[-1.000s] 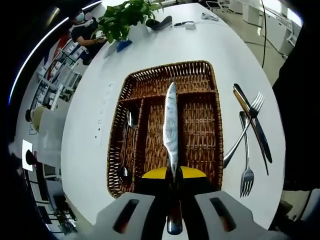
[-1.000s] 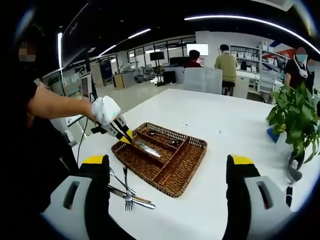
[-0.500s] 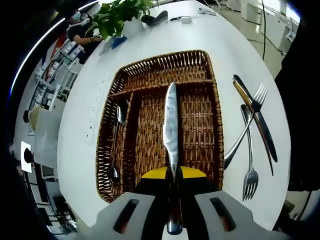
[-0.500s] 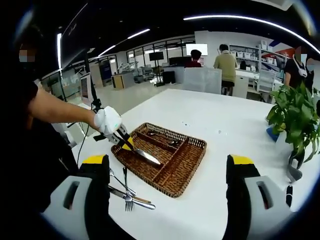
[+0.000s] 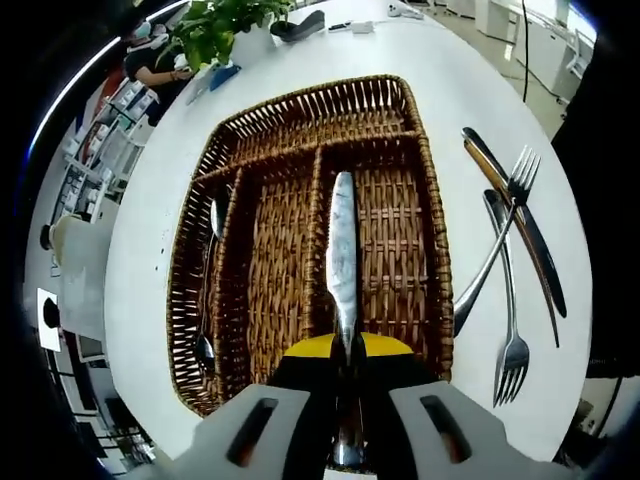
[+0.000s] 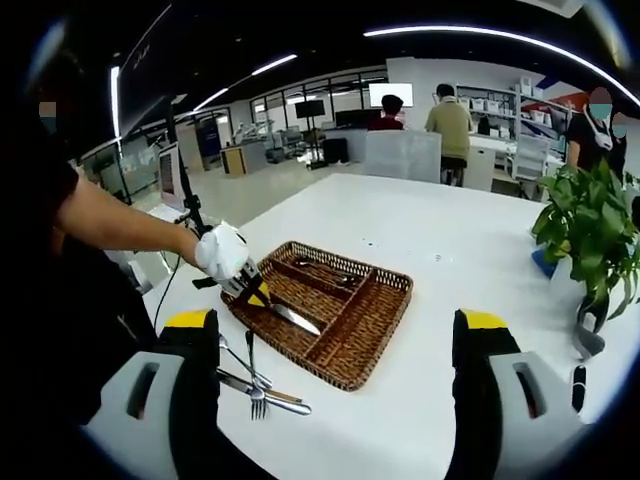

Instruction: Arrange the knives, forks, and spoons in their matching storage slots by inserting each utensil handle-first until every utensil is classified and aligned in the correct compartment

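The left gripper (image 5: 345,365) had its yellow-tipped jaws closed tight on a table knife (image 5: 342,255), gripped near the handle w/ the blade pointing fwd over a wicker cutlery tray (image 5: 415,140). In the left gripper view the blade lay along the divider between the tray's middle and right long compartments; whether it touched the wicker could not be told. A spoon (image 5: 208,285) lay in the tray's left long slot. The cross compartment at the tray's far end looked bare.

On the white table (image 5: 150,250), just right of the tray, loose utensils sat in a crossed pile: a fork (image 5: 514,345) w/ tines toward the camera, a second fork (image 5: 498,250) w/ tines pointing away, and a dark-handled knife (image 5: 525,235) lying partly under them. None touched the tray.

In the right gripper view the left gripper (image 6: 250,290) showed at the tray's (image 6: 375,335) near-left corner, held by a person's hand (image 6: 222,250) in a white glove, the knife (image 6: 292,318) slanting down into the tray. The loose utensils (image 6: 255,385) lay on the table (image 6: 440,240) in front of the tray.

The right gripper (image 6: 335,400) hung above the table, well apart from the tray, jaws spread wide and holding nothing. A potted plant (image 6: 590,235) stood at the table's right side; people stood at desks in the office beyond.
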The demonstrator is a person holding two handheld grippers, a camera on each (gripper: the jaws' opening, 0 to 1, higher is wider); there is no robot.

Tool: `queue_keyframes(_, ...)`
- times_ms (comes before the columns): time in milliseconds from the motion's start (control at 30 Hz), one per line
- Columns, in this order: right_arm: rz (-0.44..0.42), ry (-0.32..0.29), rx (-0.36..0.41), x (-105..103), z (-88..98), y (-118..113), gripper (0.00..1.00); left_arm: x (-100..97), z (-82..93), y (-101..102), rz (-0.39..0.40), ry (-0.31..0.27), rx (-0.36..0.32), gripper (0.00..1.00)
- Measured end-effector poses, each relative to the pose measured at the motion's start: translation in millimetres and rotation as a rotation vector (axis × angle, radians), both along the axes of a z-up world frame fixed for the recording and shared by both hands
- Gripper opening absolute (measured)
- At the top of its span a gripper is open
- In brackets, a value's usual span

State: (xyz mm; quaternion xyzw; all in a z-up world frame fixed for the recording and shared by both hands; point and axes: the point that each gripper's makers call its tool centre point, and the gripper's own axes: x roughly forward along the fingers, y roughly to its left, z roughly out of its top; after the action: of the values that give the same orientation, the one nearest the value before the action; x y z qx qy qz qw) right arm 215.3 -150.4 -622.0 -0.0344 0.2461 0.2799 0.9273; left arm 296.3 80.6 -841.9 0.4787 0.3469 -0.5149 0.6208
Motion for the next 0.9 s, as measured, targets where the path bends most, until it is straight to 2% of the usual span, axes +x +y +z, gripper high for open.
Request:
queue_keyframes(300, -0.012, 0.010, -0.011, -2.4, 0.1, -2.5, 1.00, 1.9, -11.5, -1.8, -0.012, 0.022, -0.012, 0.05)
queue_keyframes(633, -0.023, 0.017, -0.017, -3.4, 1.8, -3.9, 1.00, -1.1, -20.6, -5.7, -0.011, 0.072, -0.008, 0.05)
queue_keyframes(767, -0.022, 0.020, -0.018, -2.1, 0.3, -3.3, 1.00, -2.1, -22.1, -4.2, 0.021, 0.097, -0.007, 0.06)
queue_keyframes(900, -0.022, 0.017, -0.013, -0.7, 1.4, -0.8, 1.00, -1.7, -21.5, -3.4, 0.025, 0.085, -0.003, 0.06)
